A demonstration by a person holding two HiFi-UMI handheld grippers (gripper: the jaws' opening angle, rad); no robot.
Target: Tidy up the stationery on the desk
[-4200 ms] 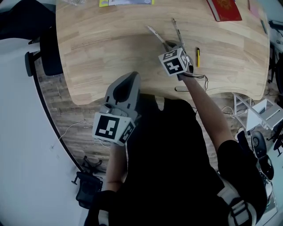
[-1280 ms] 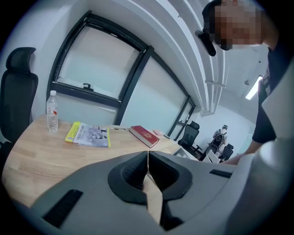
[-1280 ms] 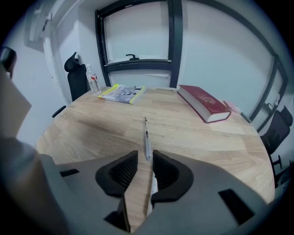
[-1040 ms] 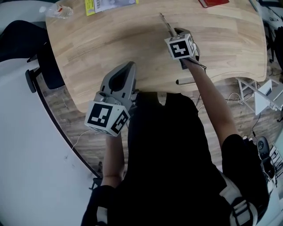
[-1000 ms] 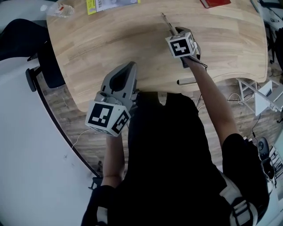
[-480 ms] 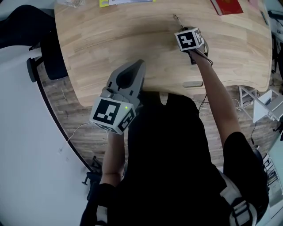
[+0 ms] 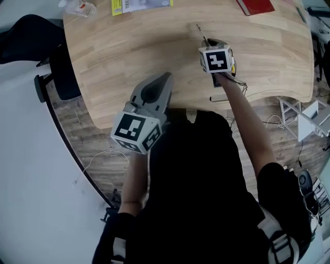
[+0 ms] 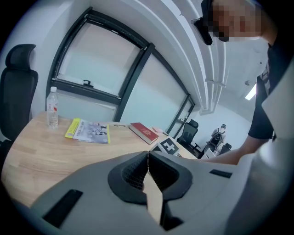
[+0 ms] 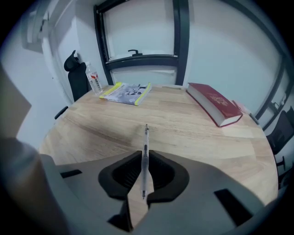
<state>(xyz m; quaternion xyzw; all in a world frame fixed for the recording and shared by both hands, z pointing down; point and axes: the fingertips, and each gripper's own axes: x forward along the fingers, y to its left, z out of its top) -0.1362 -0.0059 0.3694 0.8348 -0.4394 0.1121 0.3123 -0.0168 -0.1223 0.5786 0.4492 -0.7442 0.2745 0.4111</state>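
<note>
A slim clear pen (image 9: pixel 145 146) is clamped between the jaws of my right gripper (image 9: pixel 144 166) and points forward over the wooden desk (image 9: pixel 193 137). In the head view the pen (image 7: pixel 201 34) sticks out ahead of the right gripper (image 7: pixel 210 46), which is over the desk's near middle. A bit of yellow pen (image 7: pixel 233 63) shows beside its marker cube. My left gripper (image 7: pixel 157 85) hovers at the desk's near edge. Its jaws (image 8: pixel 148 166) are shut with nothing between them.
A red book (image 9: pixel 213 109) lies at the far right of the desk (image 7: pixel 256 6). A yellow-edged booklet (image 9: pixel 127 93) and a water bottle (image 9: pixel 94 79) are at the far left. A black office chair (image 7: pixel 55 72) stands beside the desk's left edge.
Earlier two pens lay on the desk before the right gripper. Now that gripper is shut on one pen, and the other is out of sight. The left gripper barely moved.
</note>
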